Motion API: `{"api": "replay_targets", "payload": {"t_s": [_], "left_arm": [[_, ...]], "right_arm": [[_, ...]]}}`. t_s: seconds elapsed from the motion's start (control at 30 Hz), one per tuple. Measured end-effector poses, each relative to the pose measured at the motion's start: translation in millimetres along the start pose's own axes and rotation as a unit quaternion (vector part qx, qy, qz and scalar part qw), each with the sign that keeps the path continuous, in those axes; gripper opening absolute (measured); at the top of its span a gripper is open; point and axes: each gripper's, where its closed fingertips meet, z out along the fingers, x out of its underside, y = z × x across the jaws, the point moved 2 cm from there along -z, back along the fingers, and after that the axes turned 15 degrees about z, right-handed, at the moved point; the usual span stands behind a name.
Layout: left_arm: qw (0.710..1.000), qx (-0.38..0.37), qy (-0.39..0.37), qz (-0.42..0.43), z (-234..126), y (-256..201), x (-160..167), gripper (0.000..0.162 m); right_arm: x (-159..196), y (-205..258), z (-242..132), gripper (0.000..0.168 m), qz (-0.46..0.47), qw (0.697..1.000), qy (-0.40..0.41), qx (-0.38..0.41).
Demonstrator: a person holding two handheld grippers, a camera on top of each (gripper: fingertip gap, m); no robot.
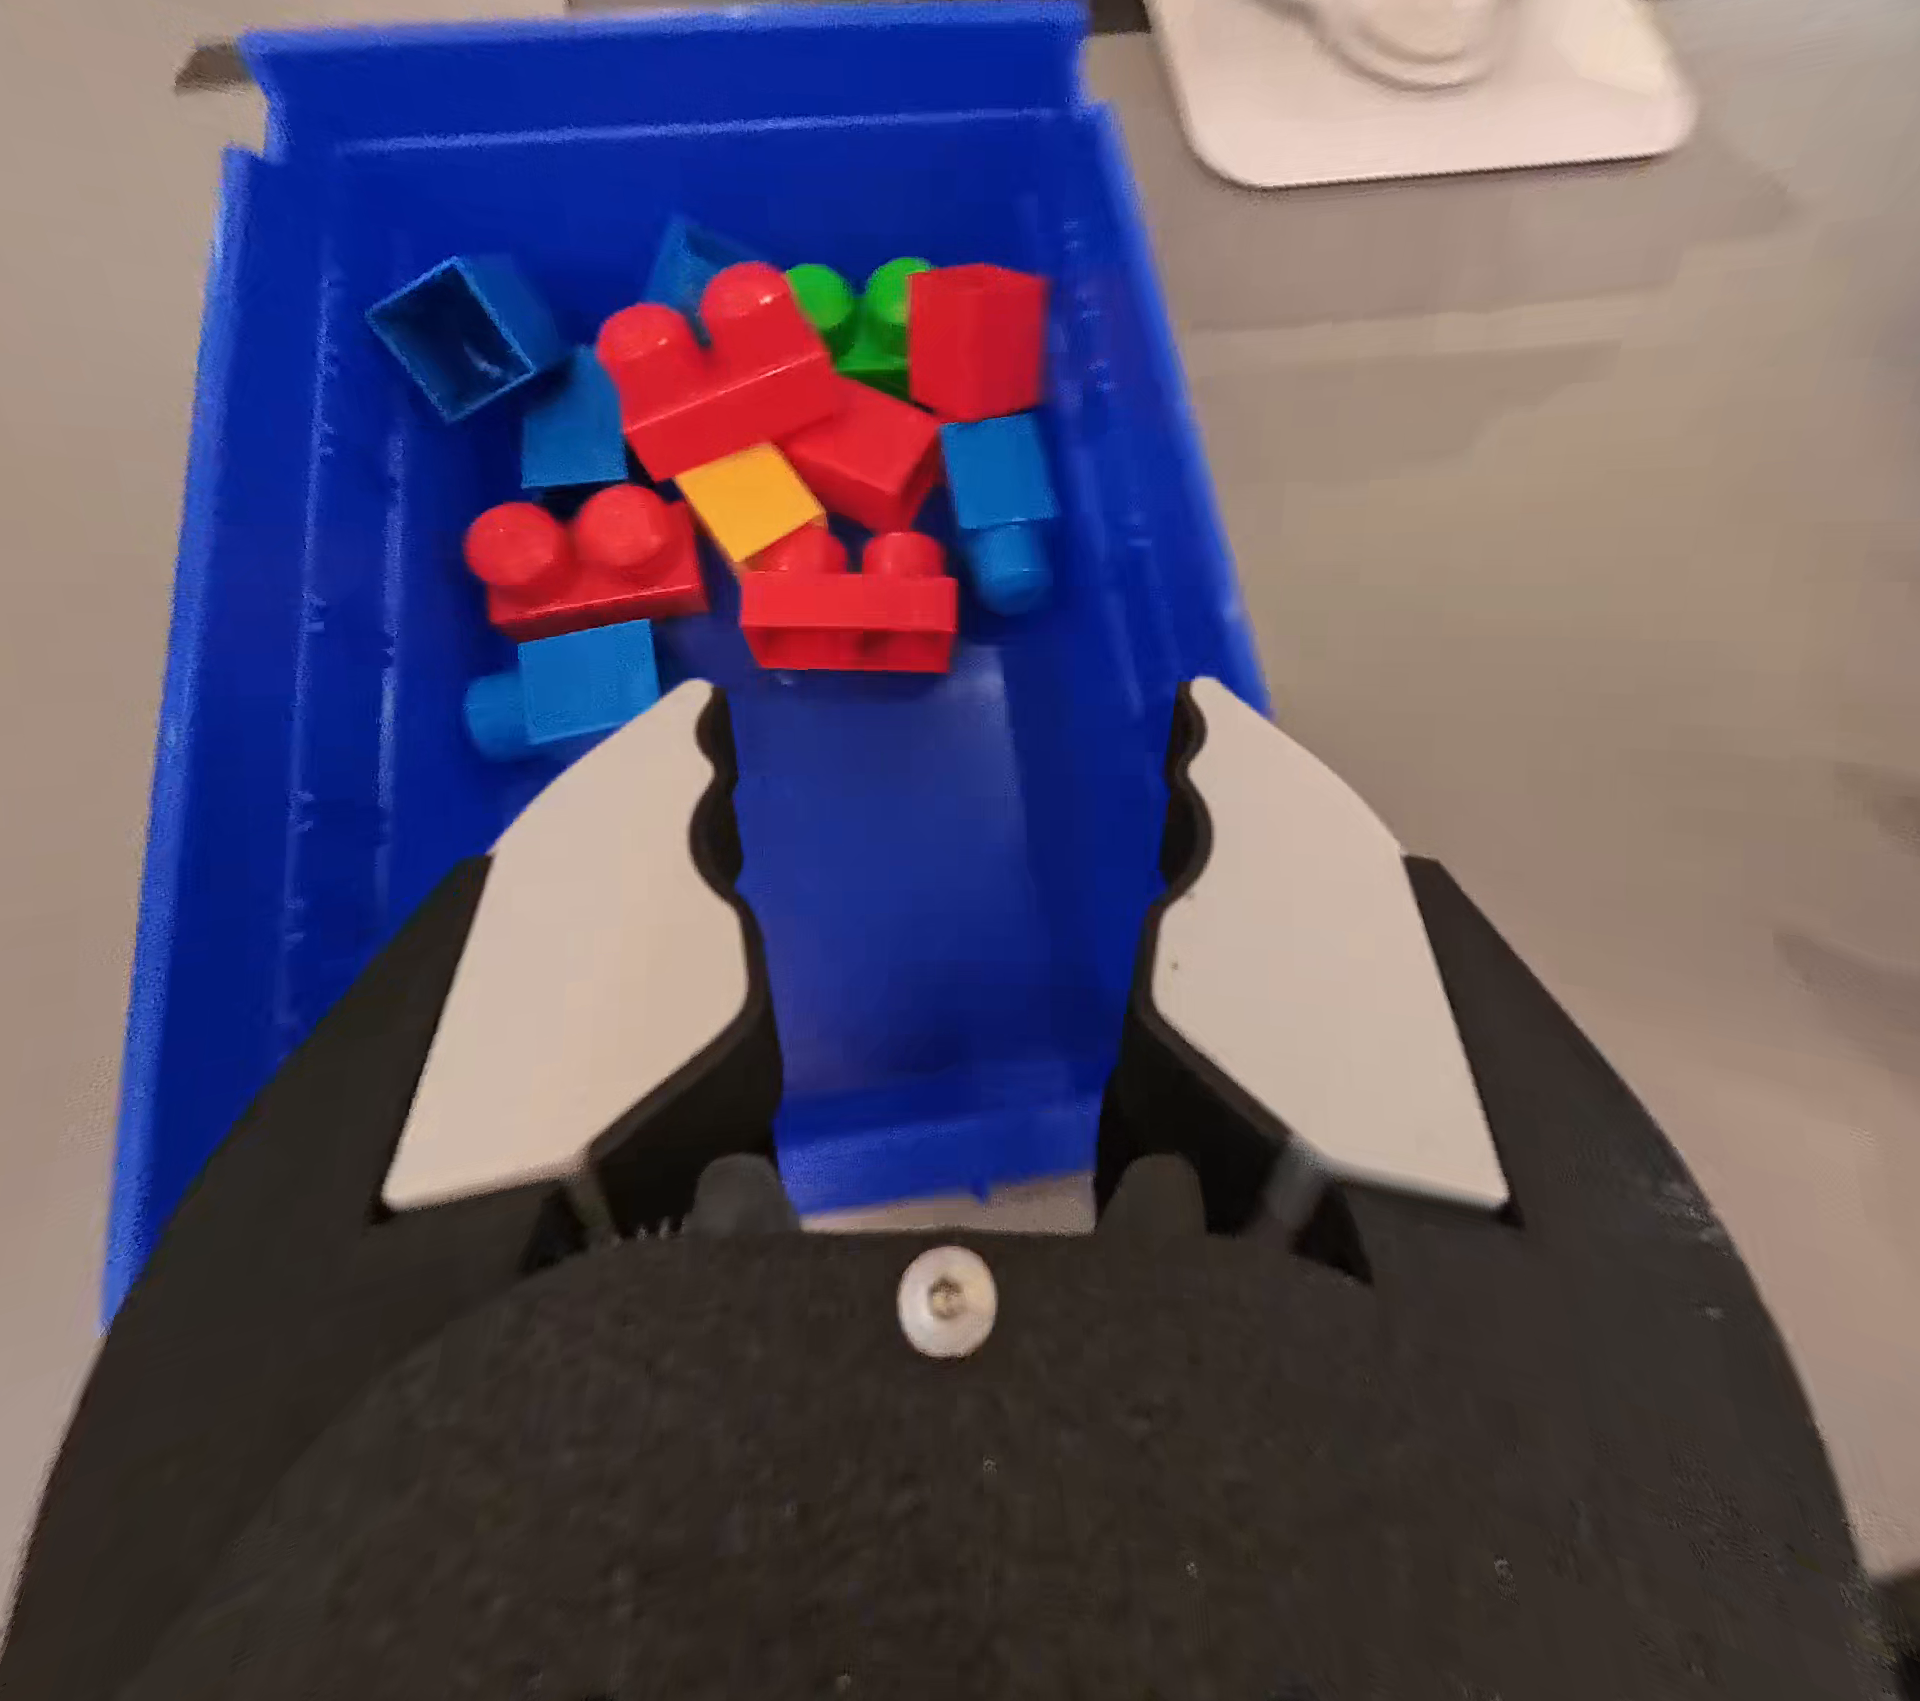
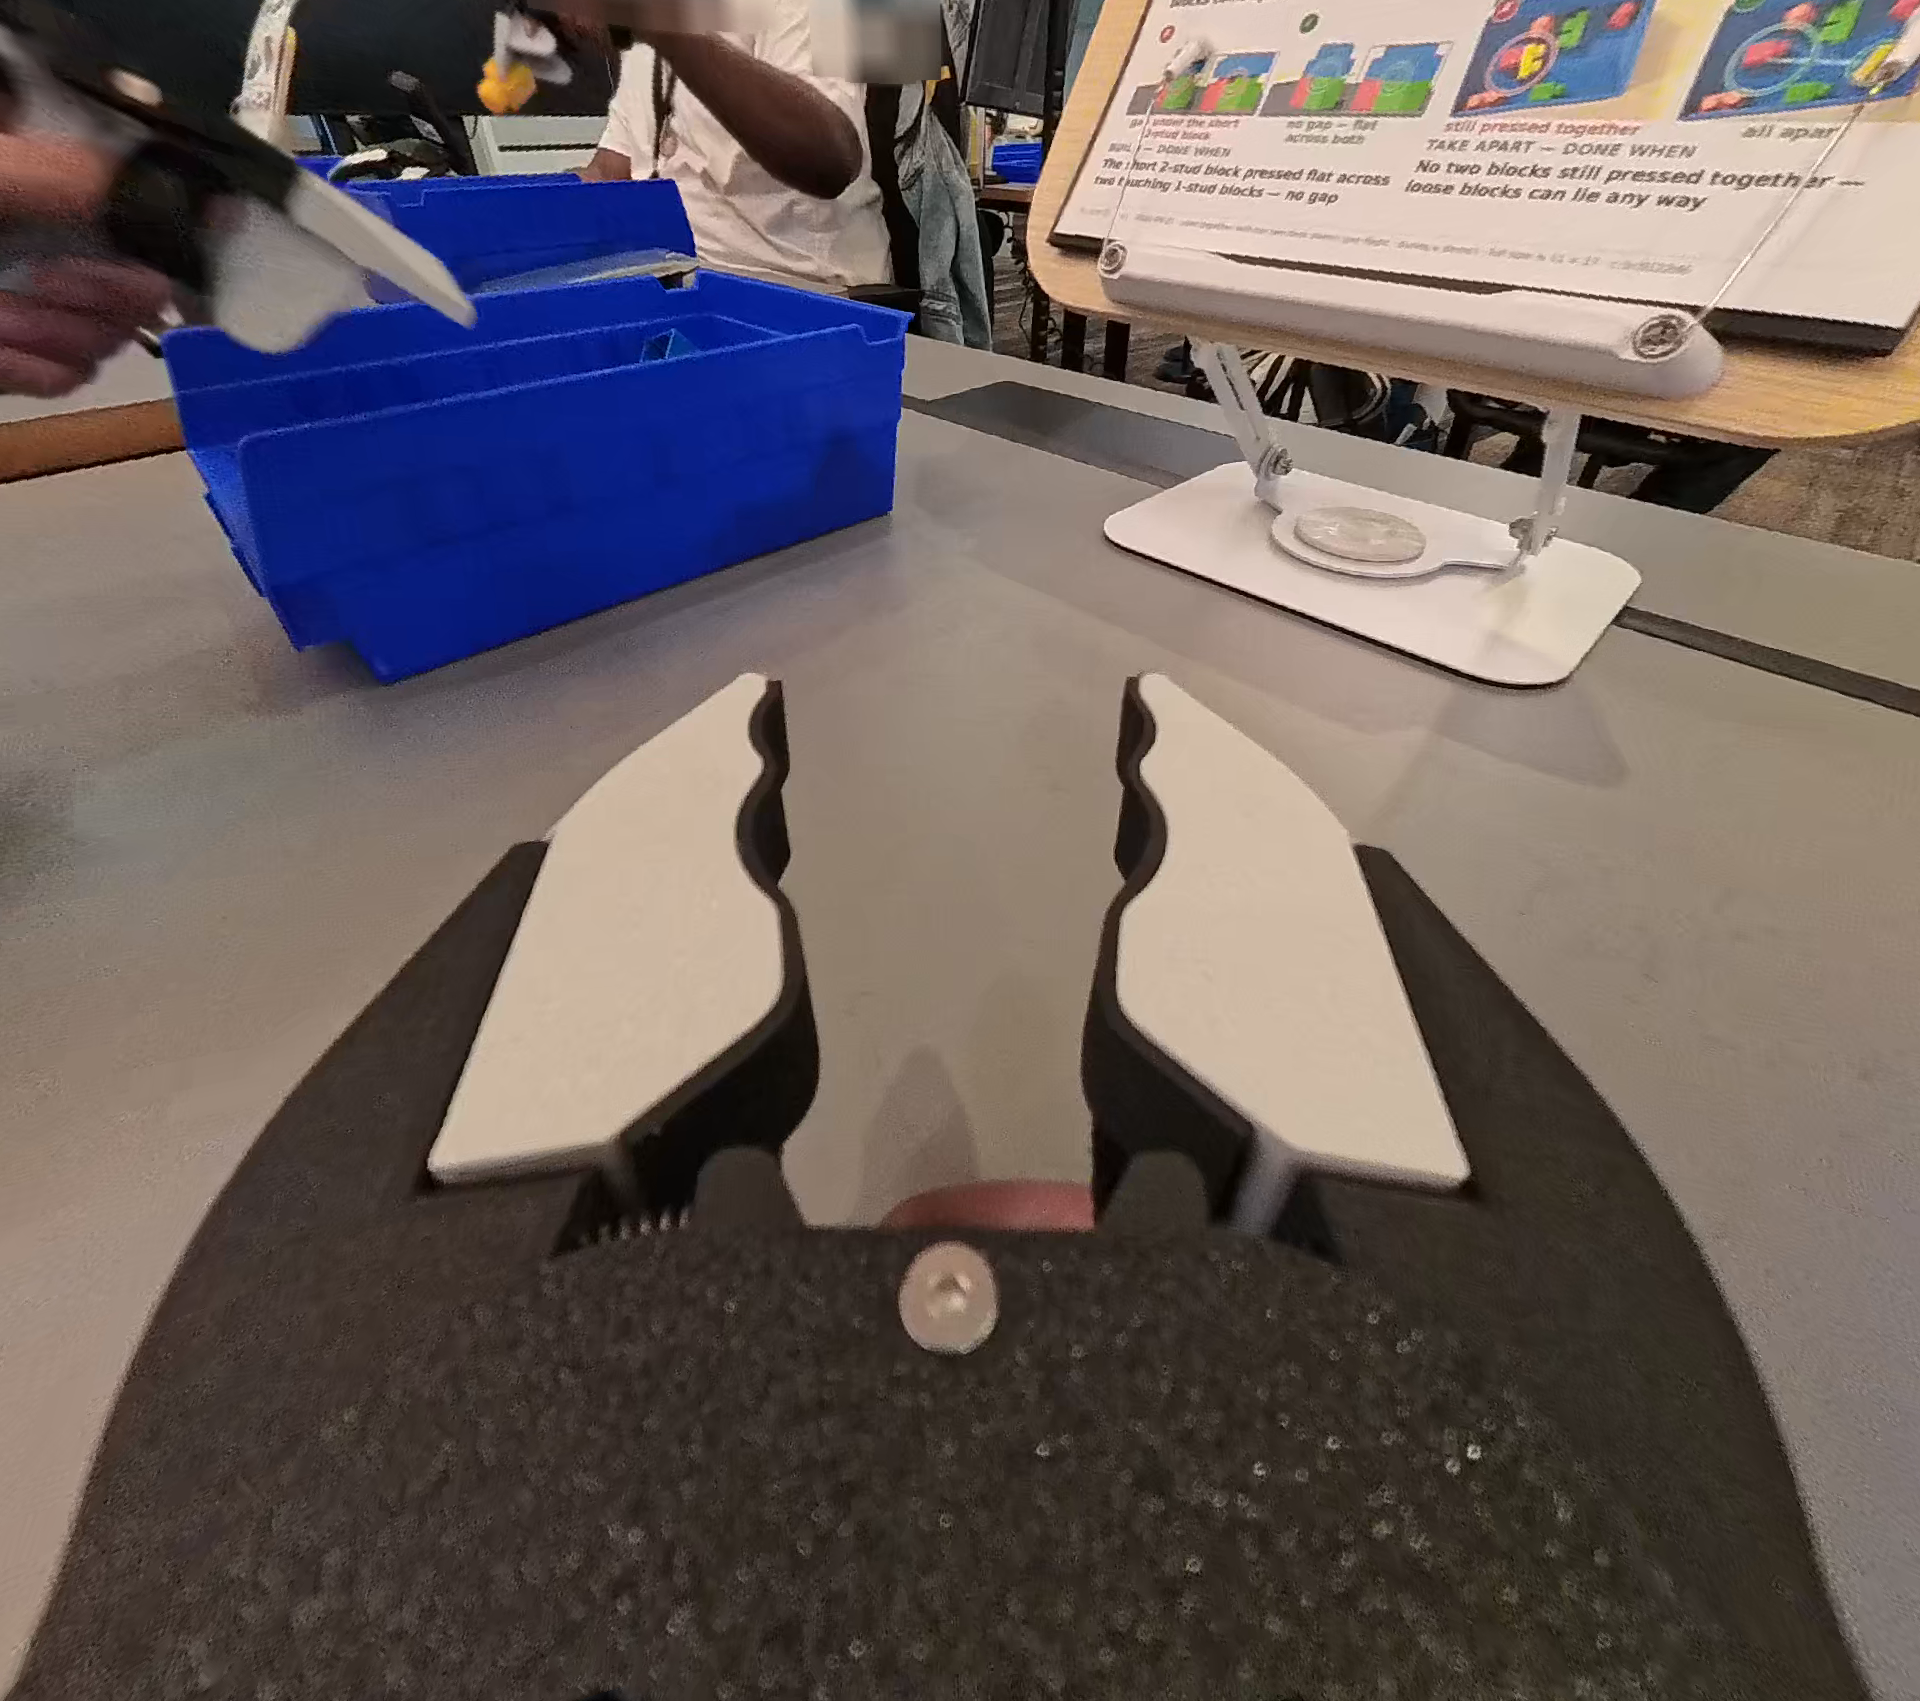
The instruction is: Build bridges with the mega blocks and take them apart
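**A:** Two views, so biggest stuff first. We've got the grey table (image 2: 1039,716), then the blue bin (image 1: 260,612) sitting on it, with a document stand (image 2: 1371,581) off to the side holding an instruction sheet (image 2: 1507,41).

**B:** Yep, and every mega block we can see is loose in that bin. Mostly at the far end: a two-stud red block (image 1: 727,373) on top of the heap, another two-stud red block (image 1: 847,612) nearest our fingers, a blue single-stud block (image 1: 566,690) lying on its side, a bit of yellow block (image 1: 748,498) poking out underneath.

**A:** Tongs? Our left gripper (image 1: 951,716) hangs over the near end of the bin, jaws spread wide, nothing between them. Our right gripper (image 2: 951,716) is low over bare table, also spread and empty.

**B:** So we'd call it the very start of a build, picking a first block. Nothing is joined yet that we can see.

**A:** Next we'd guess the left needs to drop in and pinch one block by its flat sides without dragging its neighbours.
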Motion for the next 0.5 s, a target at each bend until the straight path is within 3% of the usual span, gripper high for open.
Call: {"api": "replay_targets", "payload": {"t_s": [0.23, 0.33, 0.37, 0.5], "left_arm": [[0.993, 0.029, 0.104, -0.039, 84.5, 12.3, 24.7, 0.09], [0.991, 0.008, 0.129, -0.024, 98.2, 16.2, 34.5, 0.086], [0.99, 0.006, 0.139, -0.016, 100.9, 16.6, 38.2, 0.071], [0.99, -0.013, 0.143, 0.012, 97.3, 21.8, 38.4, 0.07]], "right_arm": [[0.0, 3.1, -2.7, 0.06, -0.003, 1.0, -0.003, -0.008], [0.2, 4.1, -3.5, 0.06, -0.002, 1.0, -0.003, -0.011], [0.3, 4.4, -3.6, 0.06, -0.002, 1.0, -0.003, -0.012], [1.0, 5.2, -3.1, 0.059, -0.004, 1.0, 0.0, -0.013]]}}
